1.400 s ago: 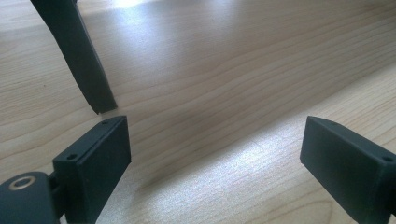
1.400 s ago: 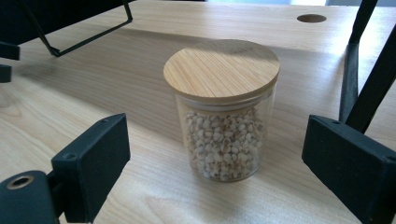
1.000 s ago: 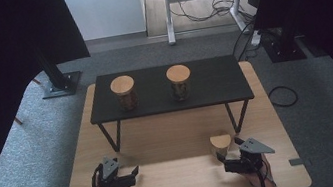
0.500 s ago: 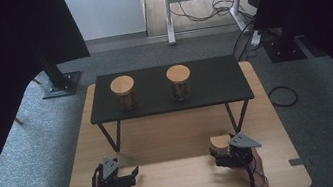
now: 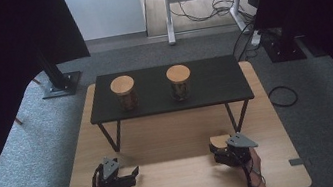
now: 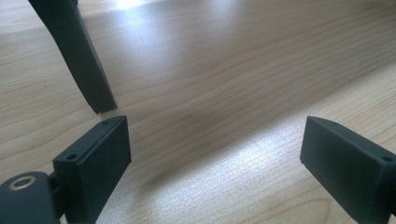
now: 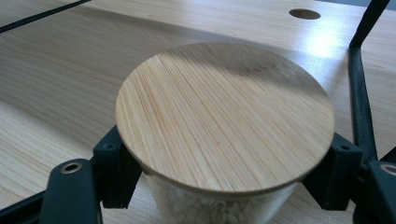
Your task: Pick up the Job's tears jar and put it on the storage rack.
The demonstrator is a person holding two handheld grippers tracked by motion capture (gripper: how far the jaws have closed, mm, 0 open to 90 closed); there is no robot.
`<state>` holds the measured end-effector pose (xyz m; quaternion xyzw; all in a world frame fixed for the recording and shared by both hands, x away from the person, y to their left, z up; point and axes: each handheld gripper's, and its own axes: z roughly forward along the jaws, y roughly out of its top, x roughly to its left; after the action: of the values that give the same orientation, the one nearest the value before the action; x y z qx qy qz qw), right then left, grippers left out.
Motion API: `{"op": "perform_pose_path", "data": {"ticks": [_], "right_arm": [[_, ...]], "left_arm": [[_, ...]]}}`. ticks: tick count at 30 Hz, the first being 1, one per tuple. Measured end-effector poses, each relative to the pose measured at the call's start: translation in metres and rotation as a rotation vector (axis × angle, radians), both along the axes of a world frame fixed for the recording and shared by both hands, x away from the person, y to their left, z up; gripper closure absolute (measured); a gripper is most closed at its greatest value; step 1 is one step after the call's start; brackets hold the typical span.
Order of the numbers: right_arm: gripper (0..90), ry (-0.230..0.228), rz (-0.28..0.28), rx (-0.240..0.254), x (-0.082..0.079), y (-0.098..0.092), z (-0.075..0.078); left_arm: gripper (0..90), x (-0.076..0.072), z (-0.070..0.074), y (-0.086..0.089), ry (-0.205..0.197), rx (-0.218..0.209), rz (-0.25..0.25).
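Right claw [image 7: 224, 186] has just clenched on upright bamboo-lidded glass jar [image 7: 224, 121], lower right of high view; left claw [image 6: 224, 154] released, idle over bench [image 6: 210, 70].

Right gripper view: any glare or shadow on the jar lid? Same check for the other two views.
Right gripper view: the wooden lid is sharp, a soft shadow over its far edge, glare on the table beyond. Left gripper view: a bright sheen on the wood between the open jaws, near pads slightly soft. High view: dark corners, even light on the black shelf.
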<state>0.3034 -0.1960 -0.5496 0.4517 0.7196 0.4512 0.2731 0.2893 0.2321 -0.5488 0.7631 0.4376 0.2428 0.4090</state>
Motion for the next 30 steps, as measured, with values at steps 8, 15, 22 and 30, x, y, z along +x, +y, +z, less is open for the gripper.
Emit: {"op": "perform_pose_path", "data": {"ticks": [8, 15, 22, 30], "right_arm": [[24.8, -0.001, 0.003, 0.002, 0.000, 0.000, 0.000], [24.9, 0.003, 0.022, 0.041, -0.002, -0.003, 0.003], [24.9, -0.030, 0.049, 0.039, -0.011, -0.001, 0.012], [24.9, -0.060, 0.072, 0.049, -0.023, -0.001, 0.021]], "left_arm": [[8.2, 0.000, 0.000, 0.000, -0.001, 0.001, -0.001], [8.2, 0.000, 0.000, 0.000, 0.001, -0.003, -0.003], [8.2, 0.000, 0.000, 0.000, -0.001, -0.002, -0.006], [8.2, 0.000, 0.000, 0.001, 0.002, -0.004, -0.006]]}}
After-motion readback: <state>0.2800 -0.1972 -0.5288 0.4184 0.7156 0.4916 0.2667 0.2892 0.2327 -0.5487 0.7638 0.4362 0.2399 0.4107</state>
